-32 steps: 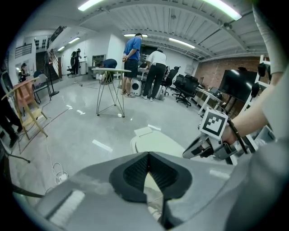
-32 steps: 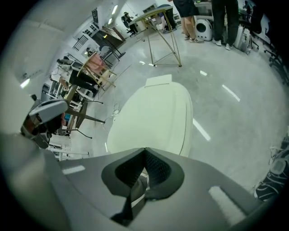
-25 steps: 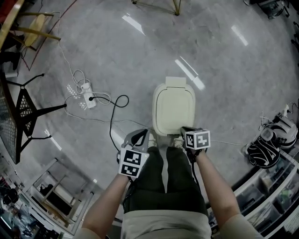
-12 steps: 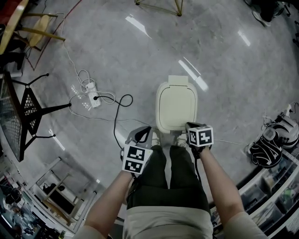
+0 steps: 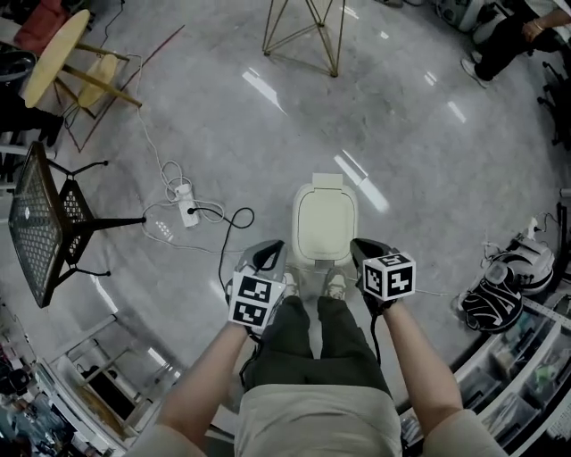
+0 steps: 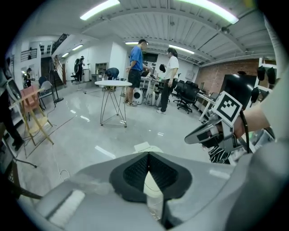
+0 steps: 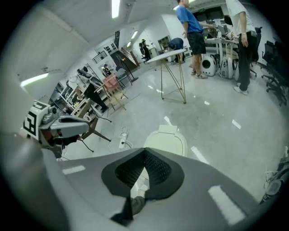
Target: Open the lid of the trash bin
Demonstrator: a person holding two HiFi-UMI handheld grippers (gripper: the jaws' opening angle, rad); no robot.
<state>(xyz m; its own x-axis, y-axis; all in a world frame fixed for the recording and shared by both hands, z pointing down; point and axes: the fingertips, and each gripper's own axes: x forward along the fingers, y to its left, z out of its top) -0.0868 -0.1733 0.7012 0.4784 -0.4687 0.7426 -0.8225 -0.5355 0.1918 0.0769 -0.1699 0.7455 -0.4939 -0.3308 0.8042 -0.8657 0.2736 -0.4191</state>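
A cream trash bin (image 5: 324, 223) stands on the grey floor with its lid down flat, hinge flap at the far side. My left gripper (image 5: 268, 254) hangs at the bin's near left corner, my right gripper (image 5: 364, 253) at its near right corner. Both are above the floor and apart from the bin. In the left gripper view the left gripper (image 6: 148, 153) is shut on nothing, with the bin (image 6: 145, 146) just beyond. The right gripper (image 7: 145, 150) is likewise shut and empty in its own view, and the bin (image 7: 166, 140) lies ahead of it.
The person's shoes (image 5: 311, 286) stand against the bin's near side. A power strip with looped cables (image 5: 186, 211) lies to the left, next to a black mesh chair (image 5: 45, 223). A wire-legged table (image 5: 308, 27) stands far ahead. Bags (image 5: 500, 299) and shelving sit at right. People (image 6: 135, 67) stand far off.
The head view has pulled back and up, so the bin looks smaller and more floor shows. Both grippers stay shut beside the bin's near edge.
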